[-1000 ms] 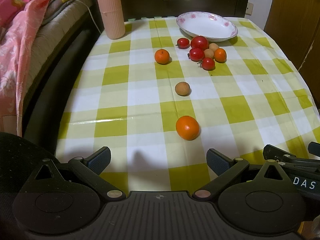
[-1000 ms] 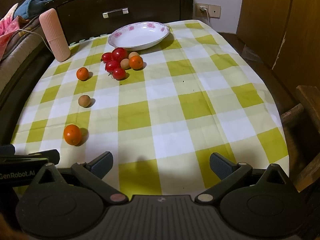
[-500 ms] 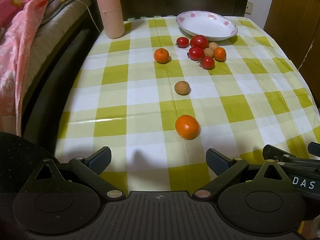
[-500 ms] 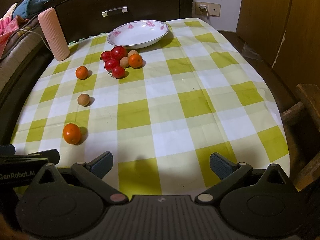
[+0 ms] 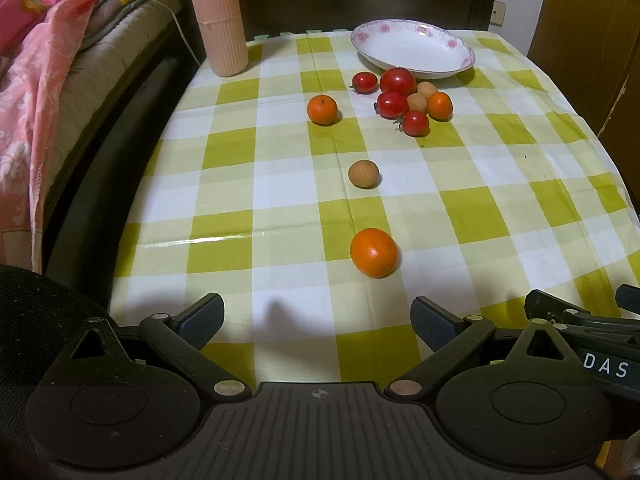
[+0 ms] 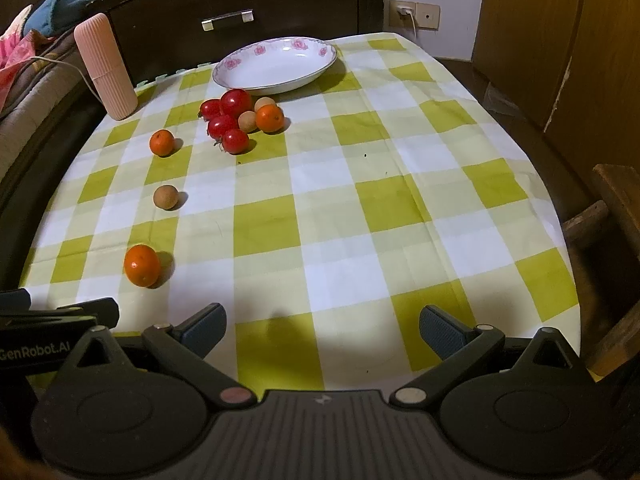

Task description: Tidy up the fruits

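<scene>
A: We hold the left gripper (image 5: 316, 314) wide apart, gripping nothing, above the table's near edge; the near orange (image 5: 374, 253) lies just ahead.

B: Our right gripper (image 6: 322, 326) gapes equally wide, also gripping nothing. The checkered tablecloth (image 6: 400, 200) lies bare toward the right edge.

A: A longan (image 5: 363, 174), another orange (image 5: 322, 109) and the tomato cluster (image 5: 396, 98) sit before the plate (image 5: 412, 50) at the far edge.

B: Since a second ago we've barely shifted; the fruit stays put.

Four red tomatoes (image 5: 396, 81), three oranges (image 5: 374, 252), apparently three longans (image 5: 363, 174), one dish (image 5: 412, 49), one pink cylinder (image 5: 219, 16).
</scene>
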Motion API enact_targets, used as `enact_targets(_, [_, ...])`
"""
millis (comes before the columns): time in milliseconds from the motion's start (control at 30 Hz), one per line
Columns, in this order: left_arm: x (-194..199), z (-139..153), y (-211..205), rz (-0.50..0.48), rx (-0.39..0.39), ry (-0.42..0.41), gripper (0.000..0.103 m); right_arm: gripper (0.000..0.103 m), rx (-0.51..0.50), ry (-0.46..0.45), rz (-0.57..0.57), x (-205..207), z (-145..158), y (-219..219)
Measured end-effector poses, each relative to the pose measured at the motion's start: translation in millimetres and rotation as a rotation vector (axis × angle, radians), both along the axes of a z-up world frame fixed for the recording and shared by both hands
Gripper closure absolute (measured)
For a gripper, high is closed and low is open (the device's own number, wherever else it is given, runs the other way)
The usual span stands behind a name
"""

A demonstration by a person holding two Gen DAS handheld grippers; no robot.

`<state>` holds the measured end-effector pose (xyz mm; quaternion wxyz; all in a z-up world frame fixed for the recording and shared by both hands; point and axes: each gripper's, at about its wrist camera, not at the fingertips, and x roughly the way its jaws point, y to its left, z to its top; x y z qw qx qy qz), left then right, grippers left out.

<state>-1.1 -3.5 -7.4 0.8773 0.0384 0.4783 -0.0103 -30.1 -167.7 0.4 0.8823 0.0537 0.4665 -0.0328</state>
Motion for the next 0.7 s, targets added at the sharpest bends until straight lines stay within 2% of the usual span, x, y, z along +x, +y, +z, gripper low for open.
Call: enact_targets(700, [3.2, -3.3, 2.2, 0.007, 0.005, 0.017, 0.005, 0.001, 0.012, 0.029, 0.006, 7.6, -6.6, 0.0])
